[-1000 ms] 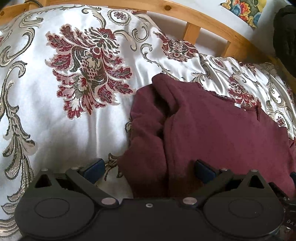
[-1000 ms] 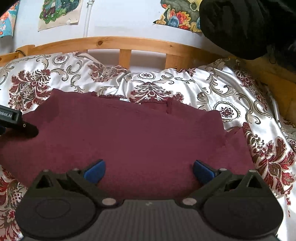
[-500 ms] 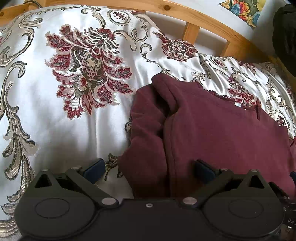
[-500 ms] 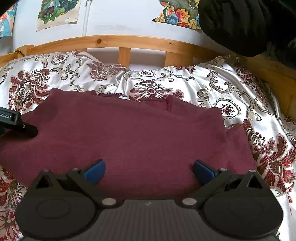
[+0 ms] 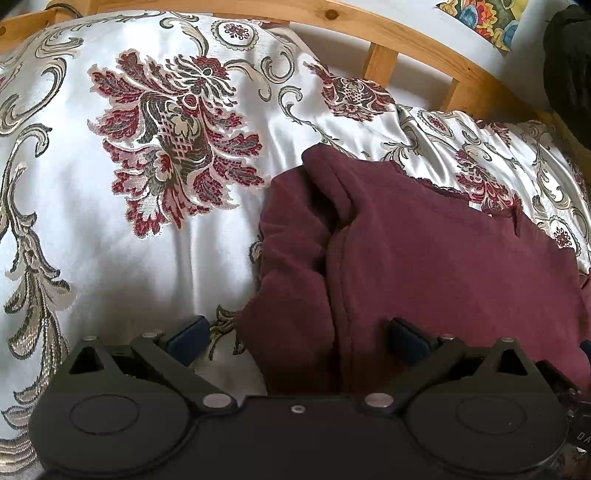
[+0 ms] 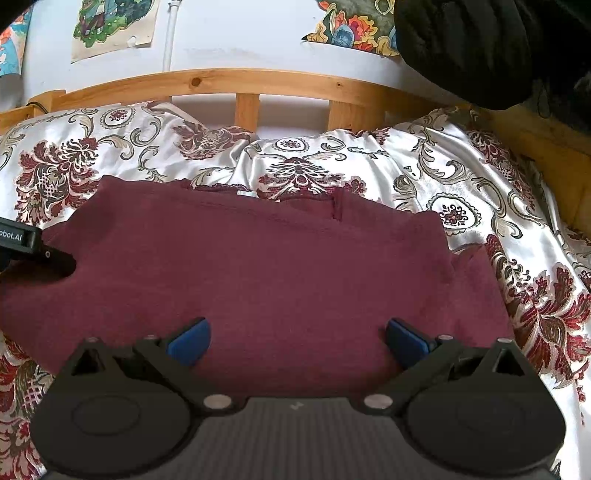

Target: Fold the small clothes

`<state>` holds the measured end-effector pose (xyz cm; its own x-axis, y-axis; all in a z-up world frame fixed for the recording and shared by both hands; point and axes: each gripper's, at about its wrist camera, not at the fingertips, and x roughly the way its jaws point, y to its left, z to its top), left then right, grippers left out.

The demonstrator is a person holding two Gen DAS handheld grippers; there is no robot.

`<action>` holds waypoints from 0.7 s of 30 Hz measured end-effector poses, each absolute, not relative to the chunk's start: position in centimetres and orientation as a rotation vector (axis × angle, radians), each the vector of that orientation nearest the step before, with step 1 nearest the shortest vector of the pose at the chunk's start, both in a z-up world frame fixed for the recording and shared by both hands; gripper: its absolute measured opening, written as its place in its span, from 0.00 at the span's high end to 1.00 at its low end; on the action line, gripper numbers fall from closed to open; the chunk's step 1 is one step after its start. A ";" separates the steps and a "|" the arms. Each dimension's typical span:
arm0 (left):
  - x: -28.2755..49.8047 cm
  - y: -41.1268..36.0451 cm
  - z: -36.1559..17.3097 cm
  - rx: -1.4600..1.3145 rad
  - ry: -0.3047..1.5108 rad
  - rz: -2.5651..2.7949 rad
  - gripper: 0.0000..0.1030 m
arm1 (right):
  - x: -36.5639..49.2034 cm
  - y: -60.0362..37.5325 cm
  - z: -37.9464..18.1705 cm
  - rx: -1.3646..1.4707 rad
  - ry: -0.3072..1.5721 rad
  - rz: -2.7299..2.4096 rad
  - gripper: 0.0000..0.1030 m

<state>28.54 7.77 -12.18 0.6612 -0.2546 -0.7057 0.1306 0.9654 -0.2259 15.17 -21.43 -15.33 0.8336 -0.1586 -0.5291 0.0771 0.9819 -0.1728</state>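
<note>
A maroon garment (image 6: 266, 273) lies spread on the floral bedspread (image 6: 461, 177). In the left wrist view the maroon garment (image 5: 424, 266) shows its left side, with a sleeve (image 5: 291, 258) folded in along a seam. My left gripper (image 5: 297, 336) is open, low over the garment's near left edge, its blue fingertips (image 5: 188, 334) straddling the sleeve. Part of the left gripper shows at the left edge of the right wrist view (image 6: 33, 247). My right gripper (image 6: 297, 338) is open and empty over the garment's near middle.
A wooden bed rail (image 6: 247, 83) runs along the back, against a white wall with colourful pictures (image 6: 110, 26). A dark bulky item (image 6: 480, 48) hangs at the upper right. The bedspread (image 5: 110, 221) extends left of the garment.
Both grippers have edged slightly forward over the garment. The garment's far edge looks a little flatter. Both grippers stay open.
</note>
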 end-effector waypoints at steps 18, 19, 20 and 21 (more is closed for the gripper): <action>28.6 8.3 -12.0 -0.194 0.835 -0.230 0.01 | 15.2 -21.4 -15.4 -0.141 0.575 -0.132 0.00; 28.6 8.3 -12.0 -0.199 0.835 -0.231 0.01 | 15.2 -21.4 -15.4 -0.141 0.575 -0.132 0.00; 28.6 8.3 -12.0 -0.202 0.835 -0.231 0.01 | 15.2 -21.4 -15.4 -0.140 0.576 -0.132 0.00; 28.6 8.3 -12.0 -0.202 0.835 -0.231 0.01 | 15.2 -21.4 -15.4 -0.140 0.576 -0.132 0.00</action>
